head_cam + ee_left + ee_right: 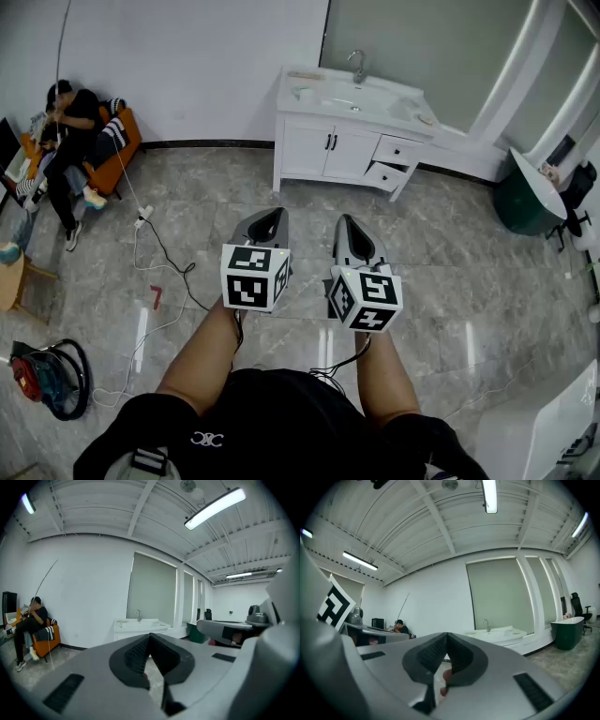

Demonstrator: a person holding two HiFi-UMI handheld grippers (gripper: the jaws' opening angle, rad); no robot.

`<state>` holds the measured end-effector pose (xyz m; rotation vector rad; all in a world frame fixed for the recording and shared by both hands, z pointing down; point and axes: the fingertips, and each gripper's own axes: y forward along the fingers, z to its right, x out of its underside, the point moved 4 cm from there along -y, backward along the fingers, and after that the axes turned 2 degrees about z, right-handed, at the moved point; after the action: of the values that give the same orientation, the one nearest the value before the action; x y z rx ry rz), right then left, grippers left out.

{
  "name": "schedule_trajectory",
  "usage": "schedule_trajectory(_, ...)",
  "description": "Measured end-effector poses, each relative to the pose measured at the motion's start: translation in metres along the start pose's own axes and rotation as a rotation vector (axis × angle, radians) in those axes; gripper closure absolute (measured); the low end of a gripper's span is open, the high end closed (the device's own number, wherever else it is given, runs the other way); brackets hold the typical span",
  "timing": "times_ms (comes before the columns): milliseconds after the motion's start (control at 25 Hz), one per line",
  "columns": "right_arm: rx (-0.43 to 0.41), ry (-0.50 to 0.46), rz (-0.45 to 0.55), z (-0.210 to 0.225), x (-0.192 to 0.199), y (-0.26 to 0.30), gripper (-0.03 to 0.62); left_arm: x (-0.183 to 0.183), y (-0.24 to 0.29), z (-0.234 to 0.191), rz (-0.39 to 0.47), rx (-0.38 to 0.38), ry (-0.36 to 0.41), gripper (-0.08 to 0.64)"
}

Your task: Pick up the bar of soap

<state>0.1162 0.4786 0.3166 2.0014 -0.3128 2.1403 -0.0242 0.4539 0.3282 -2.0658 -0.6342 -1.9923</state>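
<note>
- Bare forearms and a black shirt fill the bottom of the head view. Each hand holds a gripper out over the tiled floor (pixel 450 253).
- Left gripper (pixel 272 217): its own view shows the jaws together at the tips with nothing between them (pixel 150 637).
- Right gripper (pixel 345 225): jaws likewise pressed together and empty (pixel 446 637). The two grippers are side by side, close but apart.
- White vanity (pixel 328 141) stands against the far wall, well apart from both grippers, with a faucet (pixel 358 66) over its basin. One drawer (pixel 384 176) on its right side hangs open.
- Bar of soap: too small to pick out. A flat tan item (pixel 305 75) lies at the vanity top's back left corner and a round one (pixel 302 93) just in front of it.
- Only floor lies between the grippers and the vanity. A white cable (pixel 155 244) trails to the left of that stretch.
- Seated person (pixel 70 122) on an orange sofa (pixel 127 141) at far left; dark green tub (pixel 525 202) at right.
</note>
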Motion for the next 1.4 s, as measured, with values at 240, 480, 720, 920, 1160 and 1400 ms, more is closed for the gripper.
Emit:
schedule_trajectory(240, -0.012, -0.031, 0.015, -0.02, 0.001, 0.003, 0.588, -0.003, -0.004, -0.005, 0.018, 0.037, 0.006, 0.554)
schedule_trajectory(480, -0.016, 0.018, -0.011, -0.026, 0.003, 0.009, 0.588, -0.004, -0.008, -0.011, 0.028, 0.051, 0.01, 0.554)
schedule_trajectory(720, -0.011, 0.023, -0.034, -0.04, 0.01, 0.014, 0.589, 0.004, -0.009, -0.03, 0.021, 0.054, 0.005, 0.554)
schedule_trajectory(920, 0.0, 0.017, -0.042, -0.056, 0.013, 0.025, 0.589, 0.014, -0.011, -0.056, 0.007, 0.061, -0.021, 0.554)
schedule_trajectory(1160, -0.013, -0.013, -0.018, -0.083, 0.006, 0.032, 0.589, 0.021, -0.014, -0.08, 0.005, 0.061, -0.051, 0.554)
schedule_trajectory(1400, -0.018, -0.005, -0.017, -0.094, 0.007, 0.043, 0.589, 0.018, -0.015, -0.097, 0.014, 0.055, -0.04, 0.554)
